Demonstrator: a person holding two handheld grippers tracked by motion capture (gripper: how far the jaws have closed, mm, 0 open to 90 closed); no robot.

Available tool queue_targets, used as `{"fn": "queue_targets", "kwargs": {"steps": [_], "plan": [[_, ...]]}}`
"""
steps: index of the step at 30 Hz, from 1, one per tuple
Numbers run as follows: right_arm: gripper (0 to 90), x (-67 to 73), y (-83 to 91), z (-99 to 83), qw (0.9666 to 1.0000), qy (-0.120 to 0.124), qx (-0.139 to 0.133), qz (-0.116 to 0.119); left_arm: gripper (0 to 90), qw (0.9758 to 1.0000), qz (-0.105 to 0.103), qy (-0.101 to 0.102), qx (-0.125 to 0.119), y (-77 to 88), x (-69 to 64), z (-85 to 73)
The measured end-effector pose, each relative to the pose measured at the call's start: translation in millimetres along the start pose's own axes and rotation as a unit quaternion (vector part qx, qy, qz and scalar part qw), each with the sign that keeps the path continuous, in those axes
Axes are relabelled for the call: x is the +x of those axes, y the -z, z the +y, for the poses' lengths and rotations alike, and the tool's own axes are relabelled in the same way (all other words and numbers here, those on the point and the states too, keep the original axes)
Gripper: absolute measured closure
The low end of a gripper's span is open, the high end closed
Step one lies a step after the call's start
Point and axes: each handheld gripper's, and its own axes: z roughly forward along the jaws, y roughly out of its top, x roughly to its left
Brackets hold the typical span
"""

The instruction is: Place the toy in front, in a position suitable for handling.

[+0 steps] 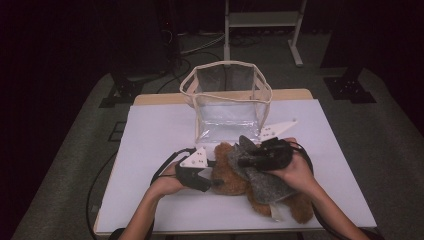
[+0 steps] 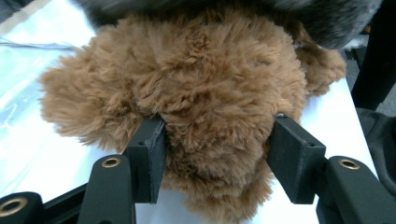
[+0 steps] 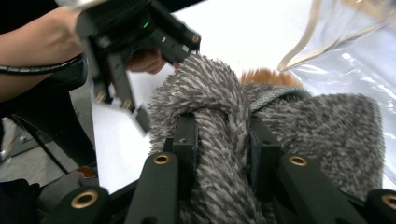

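On the white table (image 1: 150, 135) lies a brown plush toy (image 1: 231, 172), in front of a clear plastic bag (image 1: 227, 95) with a beige rim that stands open. A grey fuzzy garment (image 1: 262, 177) covers part of the toy, on its right side. The left gripper (image 1: 212, 181) comes from the left, and its two black jaws press into the brown fur from both sides; in the left gripper view the plush toy (image 2: 187, 93) bulges between the pads (image 2: 152, 154), so it is pinched. The right gripper (image 1: 245, 161) is above the toy, and its jaws are closed on a fold of the grey garment (image 3: 224, 140), which rises between them. In the right gripper view the left gripper (image 3: 135, 112) shows beside the grey cloth.
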Motion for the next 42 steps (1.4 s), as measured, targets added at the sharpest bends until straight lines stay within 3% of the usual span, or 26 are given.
{"fn": "queue_targets", "kwargs": {"steps": [3, 7, 8, 12, 17, 18, 20, 21, 23, 28, 32, 34, 38, 42], "plan": [[68.8, -7.8, -19.7, 13.9, 0.9996, 0.000, 0.028, 0.010, 41.8, 1.0000, -0.002, -0.003, 0.003, -0.2, 0.6, -0.7], [68.7, -16.1, -40.4, 26.8, 0.9988, -0.006, 0.043, 0.022, 41.6, 1.0000, -0.004, -0.007, 0.005, -0.5, -0.3, -0.5], [68.6, -22.8, -58.3, 35.4, 0.9977, -0.018, 0.061, 0.025, 41.6, 0.9999, -0.005, -0.012, 0.010, -0.6, -1.4, -0.3], [68.6, -29.9, -74.8, 40.1, 0.9965, -0.031, 0.074, 0.024, 40.7, 0.9998, -0.001, -0.014, 0.011, 0.7, 0.5, -3.8], [68.7, -26.1, -59.5, 32.7, 0.9979, -0.027, 0.057, 0.016, 38.3, 0.9998, -0.001, -0.017, 0.008, 1.7, 2.6, -4.7], [68.7, -19.2, -45.0, 25.7, 0.9988, -0.017, 0.046, 0.007, 37.9, 0.9998, 0.000, -0.016, 0.008, 1.1, 3.6, -5.4], [68.7, -15.6, -39.3, 22.4, 0.9989, -0.016, 0.043, 0.004, 37.5, 0.9999, 0.002, -0.014, 0.010, 1.2, 4.4, -5.9], [68.5, -3.9, -21.6, 10.4, 0.9993, -0.015, 0.035, -0.004, 37.4, 0.9999, 0.005, -0.011, 0.007, 0.7, 4.4, -6.1], [68.4, 7.5, -7.1, -1.7, 0.9993, -0.009, 0.029, -0.020, 37.3, 0.9999, 0.006, -0.008, 0.008, 0.6, 5.0, -5.7], [68.4, 35.9, 16.3, -30.3, 0.9990, -0.007, 0.013, -0.042, 35.4, 0.9999, 0.012, -0.002, 0.009, 0.5, 7.1, -6.0], [68.1, 46.9, 15.3, -48.0, 0.9979, -0.004, 0.012, -0.063, 25.8, 0.9996, 0.017, -0.003, 0.023, 2.8, 8.1, -10.1], [68.2, 47.3, 14.9, -54.0, 0.9973, -0.006, 0.005, -0.072, 23.4, 0.9996, 0.020, -0.004, 0.018, 3.5, 8.5, -13.0], [68.8, 39.8, 12.1, -61.9, 0.9968, -0.007, 0.001, -0.080, 24.3, 0.9998, 0.004, -0.003, 0.020, -5.1, 7.1, -13.1], [69.0, 34.7, 11.9, -59.2, 0.9959, 0.004, -0.002, -0.090, 27.0, 0.9999, 0.005, -0.007, 0.014, -7.6, 2.6, -8.3]]}}
